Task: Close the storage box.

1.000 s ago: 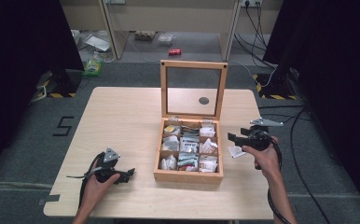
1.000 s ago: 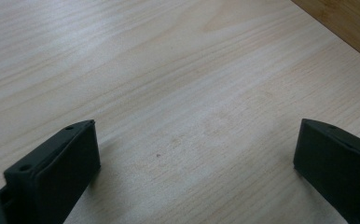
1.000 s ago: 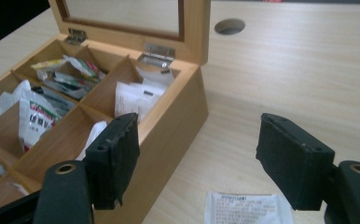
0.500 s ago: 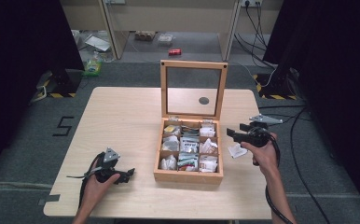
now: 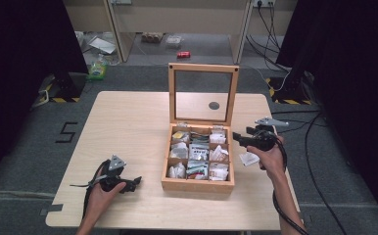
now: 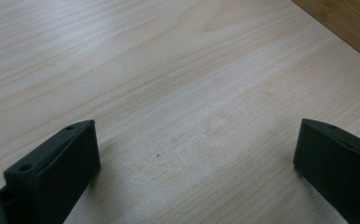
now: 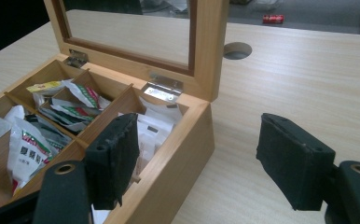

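Our right gripper (image 5: 237, 139) hangs with jaws wide, astride the right wall of the open wooden compartment box (image 5: 197, 183) of packets — lowering now could strike that wall. Our left gripper (image 5: 134, 181), jaws wide, rests well left.

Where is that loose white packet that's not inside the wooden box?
In the high view the white packet lies on the table, right of the wooden box, below the right claw.
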A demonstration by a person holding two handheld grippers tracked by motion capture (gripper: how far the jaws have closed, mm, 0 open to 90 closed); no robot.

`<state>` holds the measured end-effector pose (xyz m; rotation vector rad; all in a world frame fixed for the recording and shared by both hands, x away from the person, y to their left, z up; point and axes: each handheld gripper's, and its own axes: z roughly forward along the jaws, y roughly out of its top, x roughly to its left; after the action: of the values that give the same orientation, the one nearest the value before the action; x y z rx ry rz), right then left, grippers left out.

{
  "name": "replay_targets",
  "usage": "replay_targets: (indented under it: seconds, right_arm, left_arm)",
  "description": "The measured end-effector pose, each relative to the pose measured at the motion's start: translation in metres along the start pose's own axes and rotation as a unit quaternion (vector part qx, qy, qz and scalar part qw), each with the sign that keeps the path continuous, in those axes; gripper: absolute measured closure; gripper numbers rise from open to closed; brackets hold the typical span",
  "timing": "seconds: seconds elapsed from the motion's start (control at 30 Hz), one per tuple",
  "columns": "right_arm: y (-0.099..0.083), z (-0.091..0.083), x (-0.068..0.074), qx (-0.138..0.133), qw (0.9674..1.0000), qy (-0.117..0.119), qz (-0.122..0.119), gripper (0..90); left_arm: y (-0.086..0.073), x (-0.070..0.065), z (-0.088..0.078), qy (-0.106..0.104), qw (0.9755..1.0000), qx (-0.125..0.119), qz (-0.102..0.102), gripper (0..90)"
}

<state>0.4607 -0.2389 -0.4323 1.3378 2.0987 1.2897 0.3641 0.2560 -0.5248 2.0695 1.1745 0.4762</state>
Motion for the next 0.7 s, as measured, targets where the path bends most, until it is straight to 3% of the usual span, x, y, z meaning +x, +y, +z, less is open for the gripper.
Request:
replay_targets:
  seconds: [0.37,0.7]
  right_arm:
    - [0.019,0.01,-0.009,-0.017,0.9998,0.004,-0.01,30.8]
    - [0.036,0.025,-0.008,-0.018,0.9997,0.004,-0.013,31.3]
  left_arm:
    - [0.0,0.0,0.0,0.0,1.0,0.0,0.0,0.0]
    - [0.0,0.0,0.0,0.0,1.0,0.001,0.0,0.0]
